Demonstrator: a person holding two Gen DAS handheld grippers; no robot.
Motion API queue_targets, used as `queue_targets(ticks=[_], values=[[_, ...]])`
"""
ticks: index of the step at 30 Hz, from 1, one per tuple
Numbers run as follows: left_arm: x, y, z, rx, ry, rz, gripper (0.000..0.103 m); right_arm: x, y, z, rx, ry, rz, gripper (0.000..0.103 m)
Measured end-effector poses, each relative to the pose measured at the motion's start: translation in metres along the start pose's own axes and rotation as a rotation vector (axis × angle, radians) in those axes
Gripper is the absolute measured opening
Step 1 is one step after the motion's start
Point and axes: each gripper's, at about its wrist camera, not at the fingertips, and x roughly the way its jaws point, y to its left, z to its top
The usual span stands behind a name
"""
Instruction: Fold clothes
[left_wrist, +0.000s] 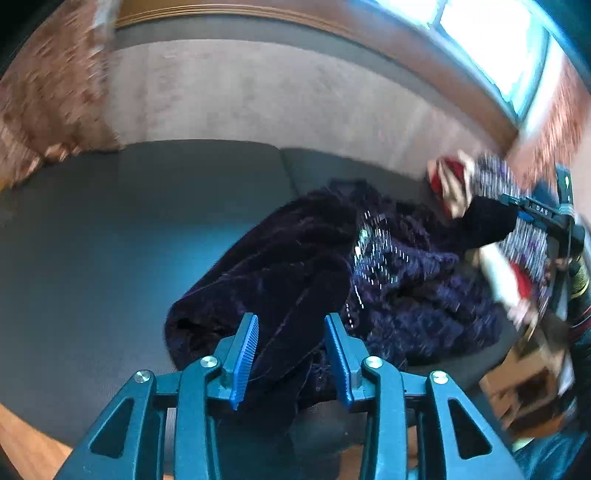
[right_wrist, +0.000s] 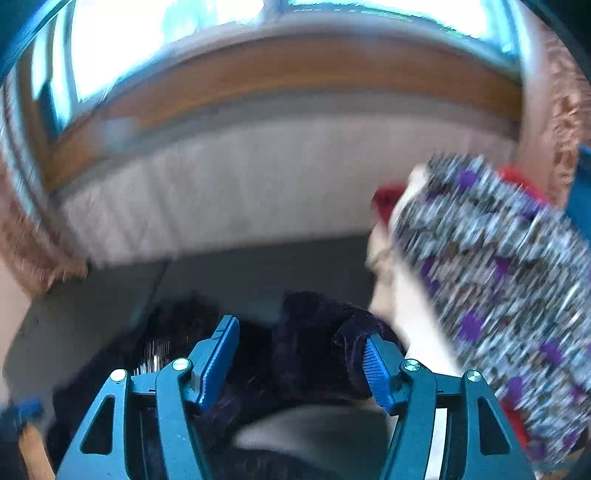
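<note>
Clearly, the dark velvet garment (left_wrist: 332, 266) is not folded yet: it lies bunched in a heap on the grey sofa seat (left_wrist: 110, 240), with a sequinned patch showing among the creases. My left gripper (left_wrist: 291, 354) hovers over its near edge, fingers spread wide with cloth lying between them but not pinched. My right gripper (right_wrist: 299, 362) is also spread, a velvet fold draped over one finger; I cannot tell whether it bears any weight. Beyond sits a blurred pile of patterned and red clothes (left_wrist: 491, 206) by the sofa back. By my judgement nearly everything remains: spreading, smoothing, folding.
</note>
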Motion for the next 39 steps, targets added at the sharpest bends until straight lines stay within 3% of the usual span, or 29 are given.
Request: queue_targets(ticks=[5, 7, 9, 12, 13, 15, 17, 19, 21, 23, 24, 26, 32, 33, 35, 39], values=[[0.032, -0.033, 0.008, 0.198, 0.081, 0.085, 0.038, 0.027, -0.016, -0.043, -0.106, 0.160, -0.187, 0.062], [0.047, -0.036, 0.012, 0.232, 0.112, 0.091, 0.038, 0.022, -0.035, -0.043, -0.090, 0.160, -0.263, 0.061], [0.062, -0.039, 0.015, 0.267, 0.145, 0.098, 0.038, 0.009, -0.049, -0.029, -0.060, 0.108, -0.239, 0.063], [0.095, -0.044, 0.020, 0.352, 0.234, 0.119, 0.036, 0.005, -0.037, -0.008, -0.082, 0.076, -0.100, 0.071], [0.100, -0.038, 0.023, 0.337, 0.256, 0.125, 0.022, 0.014, -0.024, -0.004, -0.107, 0.084, -0.045, 0.073], [0.087, -0.012, 0.047, 0.177, 0.201, -0.009, 0.004, 0.034, 0.003, 0.004, -0.141, 0.107, 0.060, 0.073], [0.073, 0.016, 0.071, 0.014, 0.142, -0.137, 0.003, 0.055, 0.031, 0.010, -0.163, 0.134, 0.159, 0.073], [0.056, 0.062, 0.093, -0.193, 0.052, -0.165, 0.002, 0.082, 0.058, 0.017, -0.211, 0.154, 0.209, 0.073], [0.032, 0.092, 0.104, -0.285, -0.048, -0.133, 0.000, 0.111, 0.076, 0.023, -0.253, 0.191, 0.230, 0.073], [0.008, 0.120, 0.114, -0.366, -0.142, -0.100, 0.006, 0.139, 0.094, 0.028, -0.300, 0.231, 0.253, 0.072], [0.003, 0.113, 0.112, -0.315, -0.127, -0.083, 0.015, 0.145, 0.101, 0.029, -0.329, 0.240, 0.255, 0.072], [-0.007, 0.097, 0.108, -0.214, -0.098, -0.052, 0.021, 0.163, 0.113, 0.031, -0.402, 0.267, 0.265, 0.073], [0.004, 0.004, 0.087, 0.145, 0.009, -0.118, 0.044, 0.215, 0.132, 0.029, -0.554, 0.379, 0.252, 0.074], [0.010, -0.010, 0.085, 0.208, 0.026, -0.103, 0.053, 0.223, 0.134, 0.028, -0.554, 0.404, 0.256, 0.078], [0.030, -0.039, 0.085, 0.368, 0.065, -0.039, 0.054, 0.239, 0.135, 0.024, -0.548, 0.441, 0.254, 0.080], [0.063, -0.071, 0.091, 0.573, 0.136, 0.008, 0.054, 0.247, 0.130, 0.018, -0.486, 0.439, 0.284, 0.095]])
